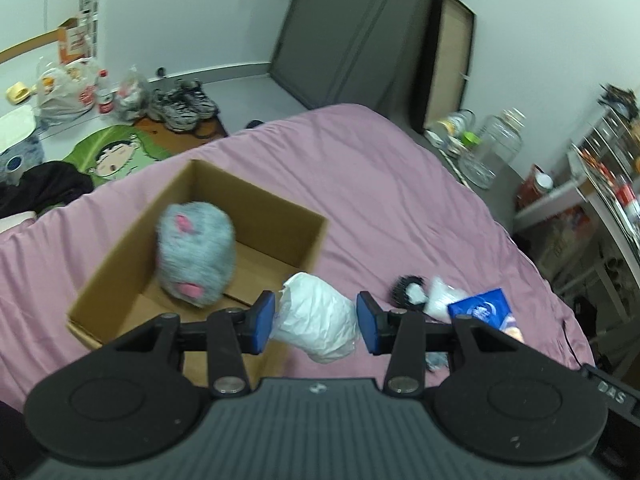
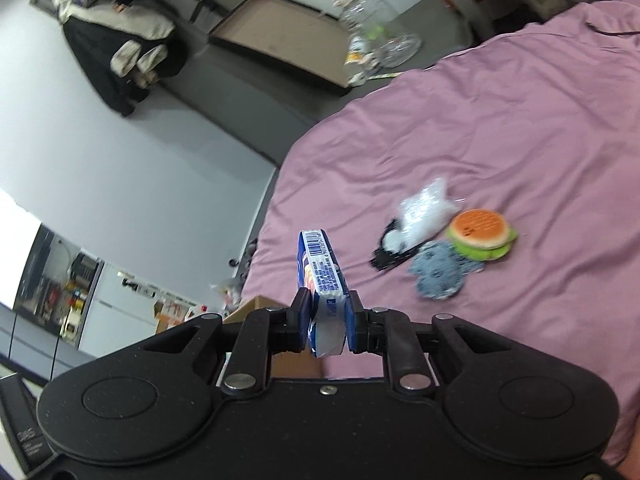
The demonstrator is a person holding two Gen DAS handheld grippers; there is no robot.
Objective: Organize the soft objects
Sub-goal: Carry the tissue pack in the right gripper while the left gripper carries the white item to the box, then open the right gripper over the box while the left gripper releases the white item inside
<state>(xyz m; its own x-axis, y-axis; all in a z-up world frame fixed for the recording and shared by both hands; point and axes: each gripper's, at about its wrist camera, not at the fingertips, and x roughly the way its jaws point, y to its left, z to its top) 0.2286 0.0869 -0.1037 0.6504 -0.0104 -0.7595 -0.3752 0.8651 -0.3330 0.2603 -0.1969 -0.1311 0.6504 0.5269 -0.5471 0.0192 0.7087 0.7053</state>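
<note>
So the left gripper [image 1: 316,322] is holding a crumpled white bundle [image 1: 316,320] between its blue pads [image 1: 262,322], looks like scrunched plastic or paper, and it's up off the bed. The pads sit on either side of it, and from this angle I'd say they're gripping it rather than just framing it, though the right-hand pad's contact is hard to make out. Just past the gripper, to the left, there's an open cardboard box [image 1: 120,248] on the pink bedsheet [image 1: 360,168] with a fluffy grey plush [image 1: 194,254] with pink patches inside it, a bit blurry.

The right gripper [image 2: 329,322] is clamped tight on a blue and white tissue pack [image 2: 323,276], barcode side up, with the pack sticking out forward past the fingers. Beyond it on the sheet there's a little pile: a burger-shaped squishy toy [image 2: 482,234], a blue-grey knitted thing [image 2: 440,274] just beside it, a clear white bag [image 2: 424,210], and something black and fuzzy [image 2: 390,254] partly under that bag. The left camera catches the same fuzzy thing and bag to the right of its gripper, plus the blue pack.

Further out: sneakers [image 1: 184,106] and bags on the floor, a big glass jar [image 1: 494,148] by the wall.
</note>
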